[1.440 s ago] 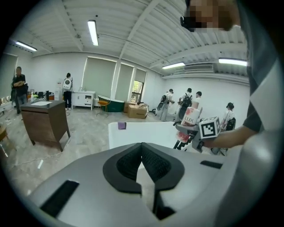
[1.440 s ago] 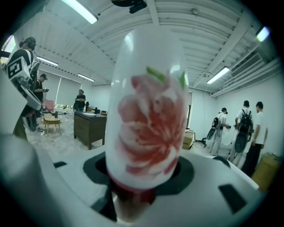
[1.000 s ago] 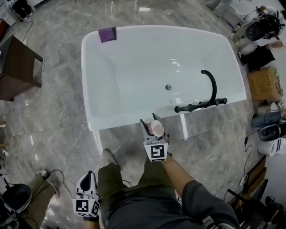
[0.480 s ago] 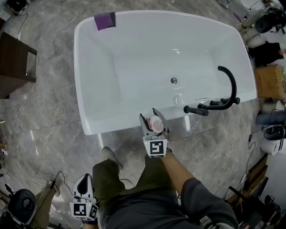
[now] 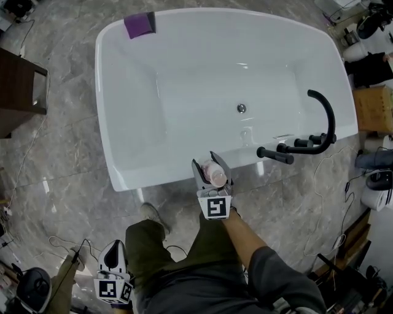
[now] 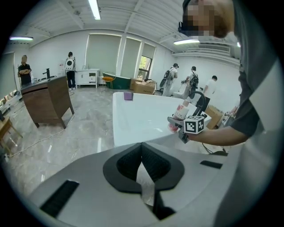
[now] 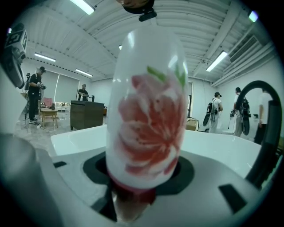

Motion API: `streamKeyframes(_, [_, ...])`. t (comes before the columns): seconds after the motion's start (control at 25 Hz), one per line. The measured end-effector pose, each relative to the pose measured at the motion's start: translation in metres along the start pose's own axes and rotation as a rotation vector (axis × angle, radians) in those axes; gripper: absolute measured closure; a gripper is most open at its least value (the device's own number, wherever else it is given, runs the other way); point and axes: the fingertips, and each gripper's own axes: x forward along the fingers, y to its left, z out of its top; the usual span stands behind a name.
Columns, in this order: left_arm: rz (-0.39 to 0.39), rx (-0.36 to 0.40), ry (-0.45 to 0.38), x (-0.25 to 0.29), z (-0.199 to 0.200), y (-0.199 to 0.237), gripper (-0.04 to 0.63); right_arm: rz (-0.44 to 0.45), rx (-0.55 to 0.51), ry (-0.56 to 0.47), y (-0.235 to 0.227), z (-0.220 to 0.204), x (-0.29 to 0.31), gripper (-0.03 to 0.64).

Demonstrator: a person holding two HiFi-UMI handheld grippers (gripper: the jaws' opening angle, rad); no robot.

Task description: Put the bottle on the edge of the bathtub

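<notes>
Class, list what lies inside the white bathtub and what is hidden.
Only a round drain shows on the bathtub's white floor. The faucet arches over its right end. The right gripper, holding the bottle, hides part of the near rim.

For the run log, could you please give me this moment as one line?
right gripper: shut on bottle | position: by bathtub near rim | bottle: not yet placed | left gripper: shut, empty

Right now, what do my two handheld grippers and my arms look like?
The right gripper and left gripper both have light grey plastic bodies with black pads lining the jaws. Each carries a white cube printed with black square markers. The right arm wears a dark grey sleeve that leaves the forearm uncovered.
</notes>
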Motion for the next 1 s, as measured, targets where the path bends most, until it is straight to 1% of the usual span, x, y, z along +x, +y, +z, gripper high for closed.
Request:
streamKeyframes(0.08, [-0.001, 0.003, 0.003, 0.003, -0.005, 0.002, 0.595, 0.0, 0.011, -0.023, 0.0, 0.0, 0.0, 0.388])
streamKeyframes(0.28, [-0.005, 0.002, 0.009, 0.011, -0.01, -0.003, 0.595, 0.004, 0.015, -0.036, 0.001, -0.004, -0.001, 0.386])
streamKeyframes(0.4, [-0.014, 0.015, 0.008, 0.013, -0.011, -0.007, 0.595, 0.012, 0.006, -0.026, 0.002, -0.005, -0.001, 0.383])
streamKeyframes(0.52, [-0.011, 0.01, 0.005, 0.013, -0.011, -0.008, 0.595, 0.03, -0.012, -0.019, 0.004, -0.007, 0.0, 0.381])
streamKeyframes(0.72, [-0.002, -0.009, -0.005, 0.005, -0.003, -0.013, 0.595, 0.051, 0.006, 0.016, 0.002, -0.01, -0.005, 0.348])
streamKeyframes(1.0, [-0.001, -0.024, -0.032, -0.02, 0.017, -0.022, 0.595, 0.108, 0.035, 0.093, 0.003, 0.003, -0.034, 0.344])
